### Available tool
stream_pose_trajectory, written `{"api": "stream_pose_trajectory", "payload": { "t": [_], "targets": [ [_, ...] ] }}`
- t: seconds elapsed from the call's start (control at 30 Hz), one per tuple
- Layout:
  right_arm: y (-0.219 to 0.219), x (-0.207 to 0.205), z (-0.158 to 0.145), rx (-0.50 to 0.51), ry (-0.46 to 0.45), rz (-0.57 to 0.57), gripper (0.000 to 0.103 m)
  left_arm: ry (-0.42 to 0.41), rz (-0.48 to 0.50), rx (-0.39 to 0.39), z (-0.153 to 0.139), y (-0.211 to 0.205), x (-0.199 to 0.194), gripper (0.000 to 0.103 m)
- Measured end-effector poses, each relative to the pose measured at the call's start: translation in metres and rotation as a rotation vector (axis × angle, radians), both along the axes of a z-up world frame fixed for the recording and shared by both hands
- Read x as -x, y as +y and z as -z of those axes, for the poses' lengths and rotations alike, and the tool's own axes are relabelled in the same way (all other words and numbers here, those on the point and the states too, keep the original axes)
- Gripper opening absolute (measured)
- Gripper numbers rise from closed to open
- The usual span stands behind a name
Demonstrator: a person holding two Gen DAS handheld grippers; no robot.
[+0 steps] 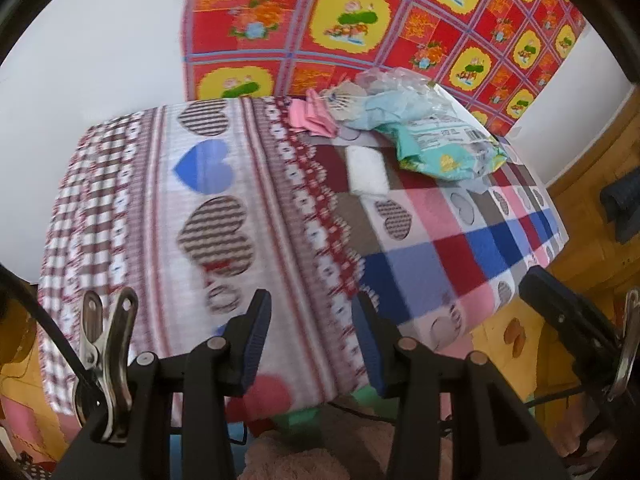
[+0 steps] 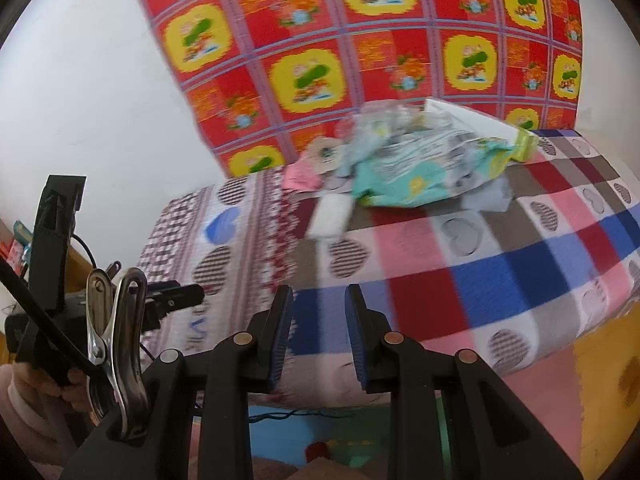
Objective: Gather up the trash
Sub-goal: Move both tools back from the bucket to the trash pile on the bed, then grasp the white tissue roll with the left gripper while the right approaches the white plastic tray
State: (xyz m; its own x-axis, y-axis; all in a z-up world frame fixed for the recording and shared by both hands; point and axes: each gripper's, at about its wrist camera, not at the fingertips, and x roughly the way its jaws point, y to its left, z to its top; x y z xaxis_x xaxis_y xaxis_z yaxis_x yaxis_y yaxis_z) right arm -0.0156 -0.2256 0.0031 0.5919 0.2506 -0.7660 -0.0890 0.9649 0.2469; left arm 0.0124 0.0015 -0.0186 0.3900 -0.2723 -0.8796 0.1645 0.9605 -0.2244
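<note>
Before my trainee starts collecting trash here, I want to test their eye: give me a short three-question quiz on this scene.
1. True or false: the left gripper holds a wrapper.
2. Where does the trash pile lie: A) on the floor, B) at the table's far end near the patterned cloth, C) between the right gripper fingers?
3. What white item lies just before the pile?

Key: 1 false; 2 B; 3 a folded white tissue.
</note>
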Motion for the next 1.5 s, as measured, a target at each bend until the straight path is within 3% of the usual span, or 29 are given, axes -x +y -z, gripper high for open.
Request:
{"api": "stream_pose_trajectory", "payload": {
  "t": [0.27, 0.57, 0.8, 0.97, 1.13, 1.4, 1.5],
  "targets": [
    [-0.078, -0.046, 0.023, 0.025, 0.027, -0.032, 0.033, 0.017, -0.056, -0.024, 0.013, -0.058, -0.059, 0.044],
    [-0.142, -0.082, 0.054, -0.005, 0.100, -0.001, 0.033, 0.078, -0.019, -0.111, 0.052, -0.111, -0.125, 0.047],
    [-0.175, -0.106, 0.071, -0.017, 0.138, 0.040, 0.034, 0.102, 0.017, -0.202, 0.076, -0.133, -0.150, 0.048],
    [-0.190, -0.126, 0.078, -0.016, 0.141, 0.069, 0.034, 0.118, -0.005, -0.218, 0.087, -0.137, -0.161, 0.049],
    [-0.202, -0.150, 0.087, -0.071, 0.156, 0.114, 0.036, 0.099, -0.028, -0.219, 0.094, -0.139, -0.163, 0.058],
    [-0.188, -0.176, 0.102, 0.020, 0.177, 0.082, 0.036, 0.064, -0.077, -0.225, 0.097, -0.158, -0.164, 0.062],
    [-0.187, -0.182, 0.109, 0.006, 0.195, 0.075, 0.037, 0.063, -0.111, -0.215, 0.098, -0.157, -0.169, 0.062]
  ]
}}
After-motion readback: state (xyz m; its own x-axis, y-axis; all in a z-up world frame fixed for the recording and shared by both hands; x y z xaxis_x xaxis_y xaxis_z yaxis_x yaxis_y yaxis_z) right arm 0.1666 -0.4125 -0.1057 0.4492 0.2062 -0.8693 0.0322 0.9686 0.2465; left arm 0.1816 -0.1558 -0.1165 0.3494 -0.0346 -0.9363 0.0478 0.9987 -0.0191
